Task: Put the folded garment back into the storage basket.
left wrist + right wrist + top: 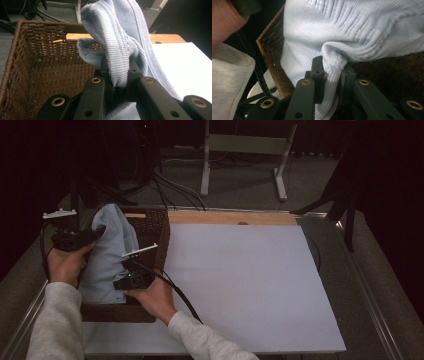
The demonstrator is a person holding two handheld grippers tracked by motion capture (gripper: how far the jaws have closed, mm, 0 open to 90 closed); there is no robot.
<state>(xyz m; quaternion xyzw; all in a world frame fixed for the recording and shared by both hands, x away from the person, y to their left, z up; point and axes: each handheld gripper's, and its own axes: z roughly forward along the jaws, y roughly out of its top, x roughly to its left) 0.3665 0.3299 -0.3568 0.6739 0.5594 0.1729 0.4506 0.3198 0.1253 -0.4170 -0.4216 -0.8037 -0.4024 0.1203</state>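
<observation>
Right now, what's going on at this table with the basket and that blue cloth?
A person is handling a light blue ribbed cloth with a handheld tool in each hand. The left tool is shut on a fold of the cloth, and the right tool is shut on another fold. The cloth hangs bunched over and into a brown wicker basket at the left edge of the white board. None of it lies on the board yet.

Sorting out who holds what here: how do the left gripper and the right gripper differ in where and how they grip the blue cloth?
The left gripper pinches the blue cloth at its raised top, above the wicker basket; the right gripper pinches a fold lower down, nearer the person. The left gripper reaches in from the basket's left side, the right gripper from the side by the white board. Both have their jaws shut on the ribbed fabric.
</observation>
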